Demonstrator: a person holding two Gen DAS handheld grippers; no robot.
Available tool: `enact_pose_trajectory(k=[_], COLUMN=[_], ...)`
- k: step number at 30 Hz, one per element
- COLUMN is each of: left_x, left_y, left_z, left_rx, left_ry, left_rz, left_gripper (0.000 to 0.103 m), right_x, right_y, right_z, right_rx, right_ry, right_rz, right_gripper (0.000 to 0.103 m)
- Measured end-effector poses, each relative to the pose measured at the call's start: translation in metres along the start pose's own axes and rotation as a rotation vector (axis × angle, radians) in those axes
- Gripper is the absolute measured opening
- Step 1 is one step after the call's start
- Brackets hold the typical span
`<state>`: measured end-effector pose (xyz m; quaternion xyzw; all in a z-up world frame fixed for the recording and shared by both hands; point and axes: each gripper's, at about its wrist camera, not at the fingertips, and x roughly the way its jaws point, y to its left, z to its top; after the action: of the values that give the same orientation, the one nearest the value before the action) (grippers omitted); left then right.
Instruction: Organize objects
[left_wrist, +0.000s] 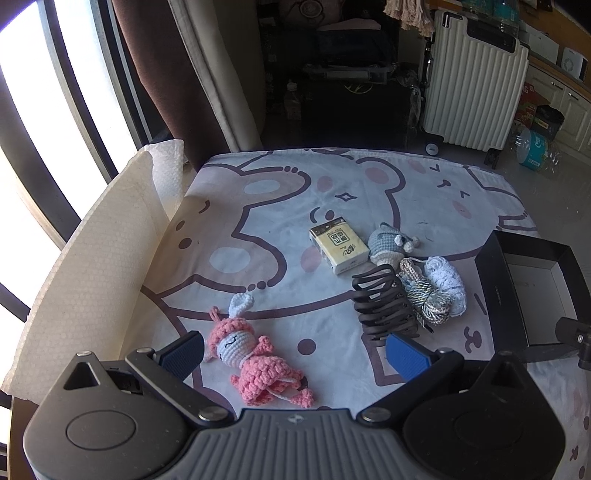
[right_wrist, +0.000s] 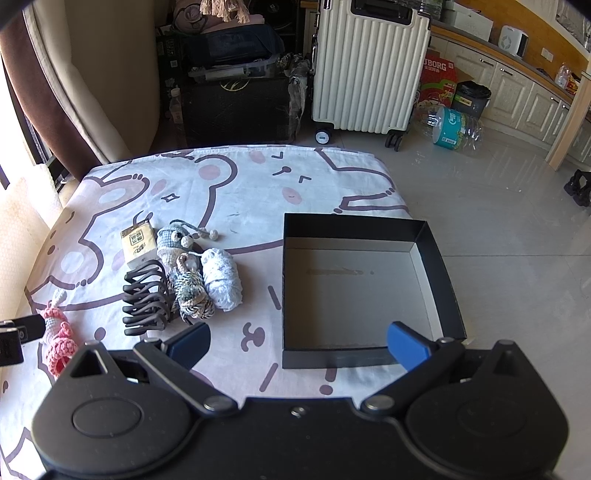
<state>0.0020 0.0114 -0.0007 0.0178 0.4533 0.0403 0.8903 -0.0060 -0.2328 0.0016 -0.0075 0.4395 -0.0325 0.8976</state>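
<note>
Six things lie on the desk: pink doll, tissues, grey doll, clip, cord, yarn. Right of them sits an empty box. Left gripper and right gripper hover, fingers spread, holding nothing.

Bare cloth separates the box at three o'clock from the hair clip at ten.
</note>
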Motion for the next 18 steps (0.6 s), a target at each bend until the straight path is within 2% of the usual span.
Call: enact_pose_trajectory(k=[10, 18], left_x=[0.011, 0.022], left_y=[0.031, 0.052], left_z=[0.008, 0.010], left_rx=[-0.132, -0.212], left_ry=[0.011, 0.003], left_rz=[0.026, 0.043], left_gripper=[0.103, 0.103], right_x=[-0.005, -0.012], right_y=[0.009, 0.027], right_z=[0.022, 0.058], right_rx=[-0.039, -0.051], right_ry=[-0.041, -0.076], right_rz=[0.017, 0.041], right_gripper=[0.103, 0.103])
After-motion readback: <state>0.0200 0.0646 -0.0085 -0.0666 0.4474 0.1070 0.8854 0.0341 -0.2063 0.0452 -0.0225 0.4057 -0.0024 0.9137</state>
